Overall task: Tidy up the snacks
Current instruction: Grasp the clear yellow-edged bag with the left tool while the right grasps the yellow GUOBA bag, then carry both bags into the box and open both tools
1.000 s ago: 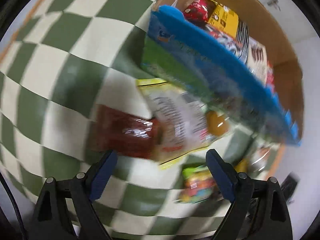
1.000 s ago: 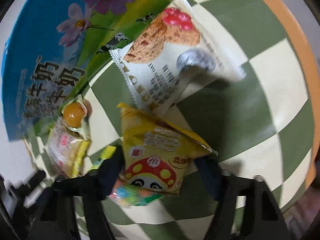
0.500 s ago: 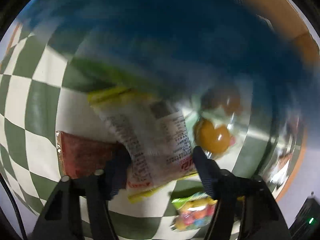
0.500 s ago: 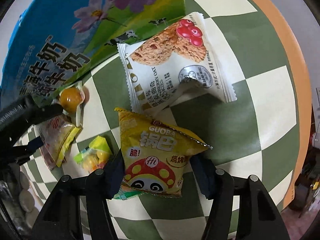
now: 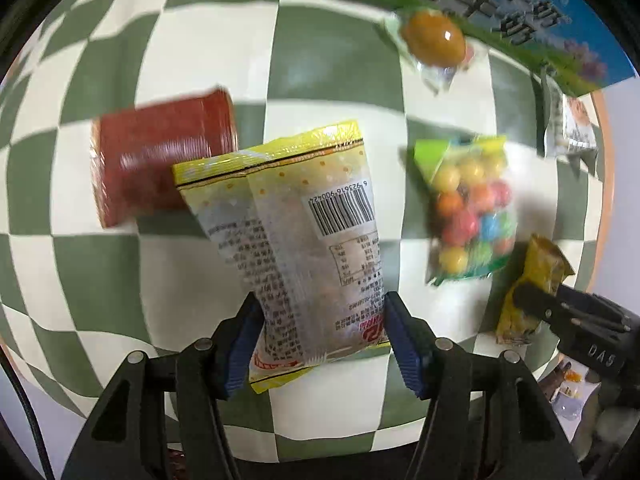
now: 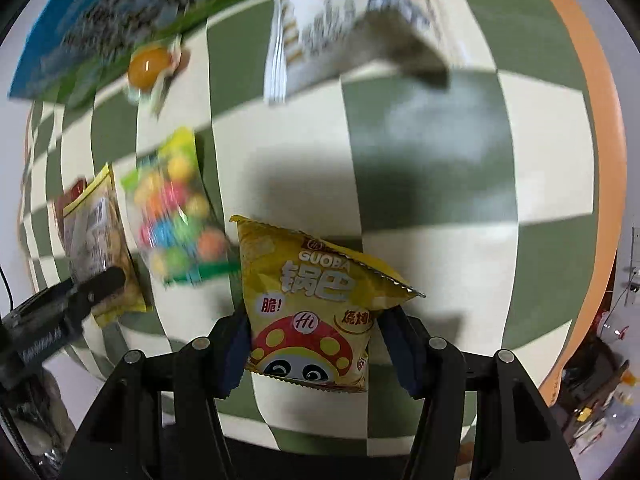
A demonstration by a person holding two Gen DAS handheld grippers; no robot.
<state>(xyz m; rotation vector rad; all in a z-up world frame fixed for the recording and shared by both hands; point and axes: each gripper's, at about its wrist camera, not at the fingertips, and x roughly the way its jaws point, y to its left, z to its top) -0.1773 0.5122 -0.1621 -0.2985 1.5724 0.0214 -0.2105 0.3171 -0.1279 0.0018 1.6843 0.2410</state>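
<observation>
My left gripper [image 5: 320,340] is shut on a pale yellow snack packet [image 5: 296,240] with a barcode, holding it above the checkered cloth. My right gripper [image 6: 310,344] is shut on a yellow GUOBA bag [image 6: 312,304] with a panda face. A dark red packet [image 5: 160,152] lies behind the left packet. A bag of coloured candy balls [image 5: 468,208] lies between the grippers; it also shows in the right wrist view [image 6: 180,212]. The right gripper and its yellow bag show at the left view's right edge [image 5: 532,292].
A blue and green milk carton box [image 5: 500,12] stands at the far side. A wrapped orange jelly [image 5: 434,38] lies beside it. A white oat biscuit packet [image 6: 352,24] lies near the box. The cloth's orange edge [image 6: 592,120] runs on the right.
The left gripper closed on the pale yellow packet and lifted it clear of the red packet. The right gripper rose a little with the GUOBA bag; both views pulled back from the box.
</observation>
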